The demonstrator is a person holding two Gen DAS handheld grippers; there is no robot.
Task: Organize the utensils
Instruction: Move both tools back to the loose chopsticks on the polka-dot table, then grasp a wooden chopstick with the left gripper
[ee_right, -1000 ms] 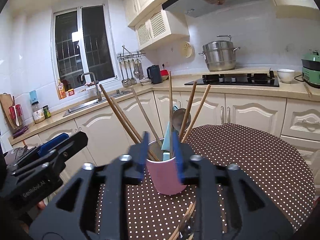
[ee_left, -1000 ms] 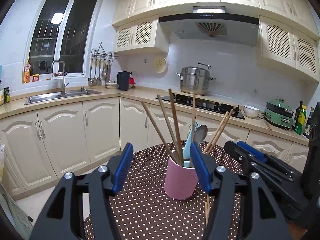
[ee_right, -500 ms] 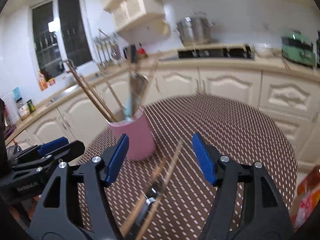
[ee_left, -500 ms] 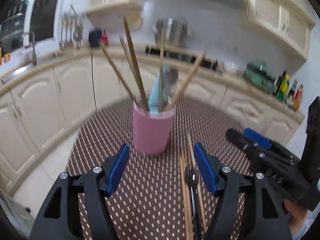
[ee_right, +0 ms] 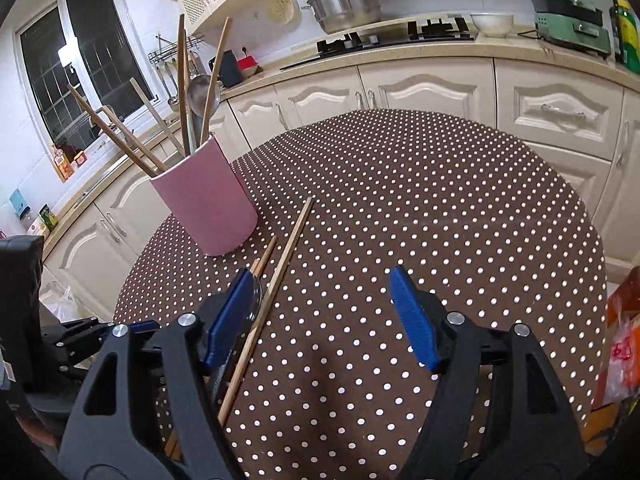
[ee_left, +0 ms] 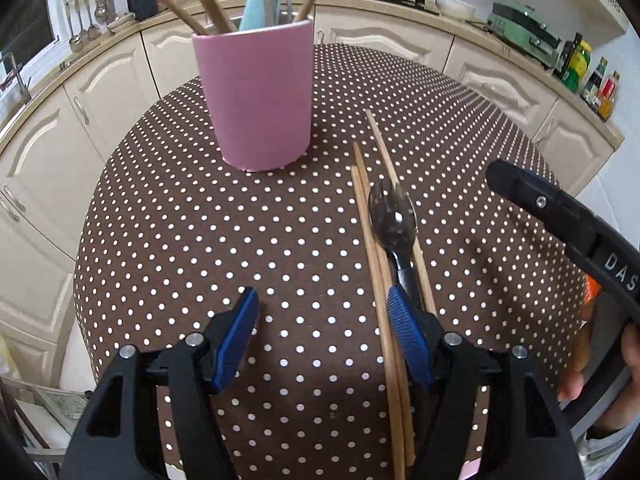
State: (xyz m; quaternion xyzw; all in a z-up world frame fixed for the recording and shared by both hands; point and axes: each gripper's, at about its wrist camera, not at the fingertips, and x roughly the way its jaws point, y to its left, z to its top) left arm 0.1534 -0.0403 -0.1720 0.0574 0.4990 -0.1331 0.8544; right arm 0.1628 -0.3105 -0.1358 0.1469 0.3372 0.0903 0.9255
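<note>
In the left wrist view, the left gripper [ee_left: 322, 336] is seen low in the frame with its blue pads held apart and nothing between them, above a round table [ee_left: 180, 216] covered in a brown dotted cloth. A pink cup [ee_left: 258, 96] stands in the upper middle of the frame, with sticks and a spoon rising out of it. Right of centre, three loose chopsticks [ee_left: 370, 224] lie on the cloth with a dark metal spoon [ee_left: 392, 212] resting among them; their near ends are hidden behind the right pad. The right gripper's black body is seen at the right edge, held by a hand [ee_left: 600, 364]. In the right wrist view, the right gripper [ee_right: 324, 312] is shown with its jaws opening and only bare cloth between them; the chopsticks [ee_right: 280, 264] run past its left pad, and the spoon is mostly hidden behind that pad. Only here are a window [ee_right: 76, 64] in the upper left and a steel pot [ee_right: 344, 0] at the top shown. Compared with the frames a second earlier, both views have tipped down toward the table, the cup has moved up the frame, and the right jaws, then narrow around the cup, are now much wider.
</note>
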